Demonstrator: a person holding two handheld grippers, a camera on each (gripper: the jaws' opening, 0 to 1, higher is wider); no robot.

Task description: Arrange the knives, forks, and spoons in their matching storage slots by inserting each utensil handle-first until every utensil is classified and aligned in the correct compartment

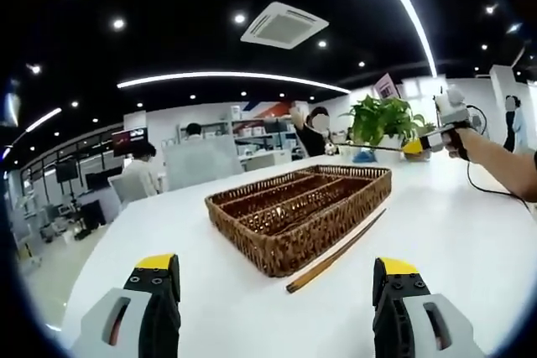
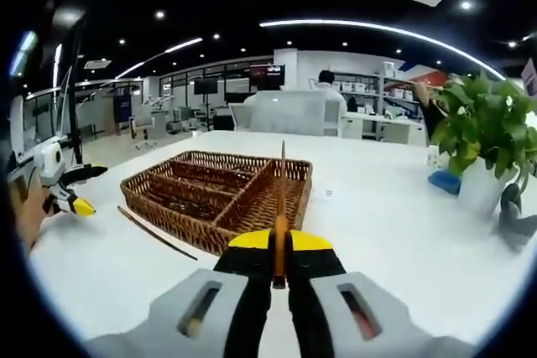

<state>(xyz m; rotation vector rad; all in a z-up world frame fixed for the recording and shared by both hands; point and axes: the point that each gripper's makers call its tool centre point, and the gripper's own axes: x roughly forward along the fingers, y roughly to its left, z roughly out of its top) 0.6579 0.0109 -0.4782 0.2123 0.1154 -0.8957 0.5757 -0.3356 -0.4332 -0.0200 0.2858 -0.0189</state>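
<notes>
A brown wicker tray (image 1: 252, 245) with long divided slots sits on the white table (image 1: 470, 241). A slim wooden-handled utensil (image 1: 336, 251) lies on the table along the tray's near right side, also seen as a thin utensil (image 2: 155, 233). My left gripper (image 1: 275, 278) is open and holds nothing, low over the table in front of the tray. My right gripper (image 2: 281, 245) is shut on the wooden handle of another utensil (image 2: 280, 220), whose thin metal end points at the tray (image 2: 168, 199); I cannot tell its kind. That right gripper (image 1: 424, 144) hovers beyond the tray's far right corner.
A potted green plant (image 2: 482, 136) stands on the table right of the tray, with a blue object (image 2: 445, 182) at its foot. A person's forearm (image 1: 499, 163) reaches in from the right. People and desks fill the office behind the table.
</notes>
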